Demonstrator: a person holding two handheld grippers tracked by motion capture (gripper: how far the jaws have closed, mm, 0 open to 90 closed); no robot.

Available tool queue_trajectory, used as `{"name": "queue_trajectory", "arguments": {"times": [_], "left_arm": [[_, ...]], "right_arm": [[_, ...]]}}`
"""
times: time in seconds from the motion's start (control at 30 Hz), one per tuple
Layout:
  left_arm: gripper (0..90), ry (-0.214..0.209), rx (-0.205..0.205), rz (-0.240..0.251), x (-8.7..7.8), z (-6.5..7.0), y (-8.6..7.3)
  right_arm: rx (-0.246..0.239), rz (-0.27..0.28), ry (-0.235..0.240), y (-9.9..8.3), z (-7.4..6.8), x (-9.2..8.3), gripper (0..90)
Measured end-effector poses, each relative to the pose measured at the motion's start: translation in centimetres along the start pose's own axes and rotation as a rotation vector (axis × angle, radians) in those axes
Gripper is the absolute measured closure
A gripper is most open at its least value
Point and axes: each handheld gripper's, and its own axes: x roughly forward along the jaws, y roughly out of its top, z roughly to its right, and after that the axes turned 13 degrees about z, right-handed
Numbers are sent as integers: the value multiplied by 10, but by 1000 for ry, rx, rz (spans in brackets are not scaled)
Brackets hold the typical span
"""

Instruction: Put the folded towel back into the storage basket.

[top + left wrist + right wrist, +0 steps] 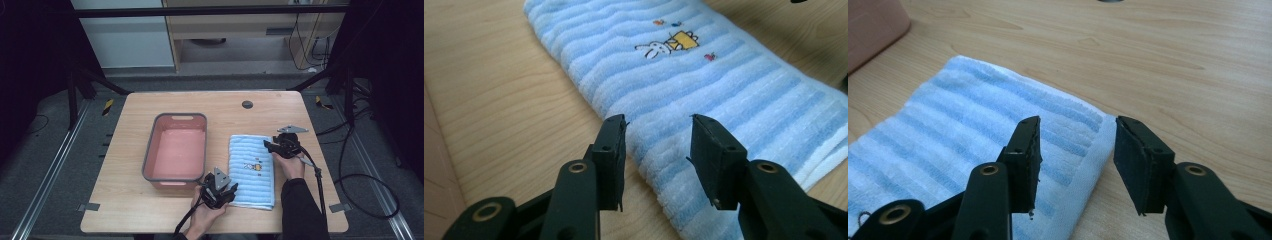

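A folded light-blue striped towel point(252, 170) with a small rabbit picture lies flat on the wooden table, right of a pink basin point(176, 150). My left gripper point(231, 189) hovers at the towel's near left corner; in the left gripper view the towel point(704, 85) edge lies between and under the open jaws of that gripper point(658, 120), untouched. My right gripper point(267, 145) is over the far right corner. In the right gripper view the towel point(963, 130) corner sits below the spread jaws of this gripper point(1077, 121), and the pads are not pressing it.
The pink basin with a grey rim point(148, 152) stands left of the towel, and its corner point(870, 22) appears in the right gripper view. A dark round cap point(247, 104) sits in the table's far side. Cables trail off the right edge. Bare wood point(125, 200) surrounds the towel.
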Motion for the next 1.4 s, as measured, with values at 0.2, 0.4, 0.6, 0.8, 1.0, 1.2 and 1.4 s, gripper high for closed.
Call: {"name": "queue_trajectory", "arguments": {"times": [0.2, 0.4, 0.6, 0.8, 1.0, 1.2, 1.4], "left_arm": [[581, 7, -17, -25, 3, -2, -8], [578, 5, -16, -35, 5, -2, -10], [579, 2, -30, -35, 6, -3, -13], [607, 1, -38, -40, 7, -2, -14], [702, -17, -61, -53, 8, -1, -12], [787, -24, -76, -56, 9, -1, -12], [847, -21, -79, -50, 8, -1, -11]], "right_arm": [[-7, -32, -2, -5, -1, 6, 550], [-7, -50, 4, -8, -1, 9, 556], [-4, -77, 4, -13, 0, 12, 565], [26, -86, 6, -17, 4, 13, 584], [39, -90, 13, -18, 1, 13, 658], [88, -89, 44, -19, 1, 13, 778], [99, -85, 50, -18, 0, 12, 823]]}}
